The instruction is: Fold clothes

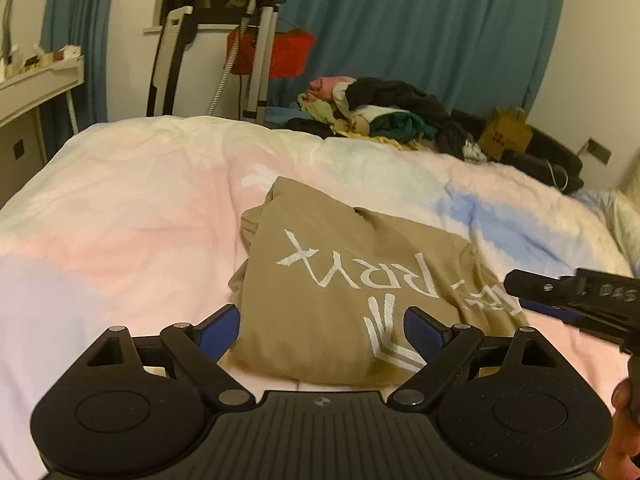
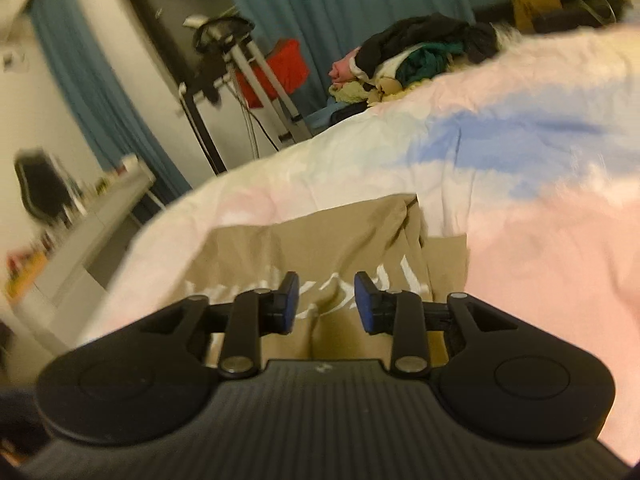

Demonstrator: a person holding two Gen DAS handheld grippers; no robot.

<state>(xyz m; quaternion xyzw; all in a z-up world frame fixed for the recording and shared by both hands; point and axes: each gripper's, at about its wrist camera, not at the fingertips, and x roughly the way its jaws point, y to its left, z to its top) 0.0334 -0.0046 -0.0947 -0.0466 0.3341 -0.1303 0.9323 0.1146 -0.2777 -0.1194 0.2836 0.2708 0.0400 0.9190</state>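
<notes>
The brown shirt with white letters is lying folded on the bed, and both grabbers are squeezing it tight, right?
Not quite. The tan shirt does lie folded on the bed, but neither gripper squeezes it: the left gripper and the right gripper are both open, as each wrist view shows.

Dim, warm indoor light; fisheye bending and dark corners in both views; right wrist view motion-blurred, worst at left edge.

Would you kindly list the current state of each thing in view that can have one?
Tan shirt: folded, lying on the bed, held by neither gripper.
Left gripper: open wide, empty.
Right gripper: open, nothing between its pads.
Clothes pile: unfolded, heaped at the far edge.
Curtain: drawn.
</notes>
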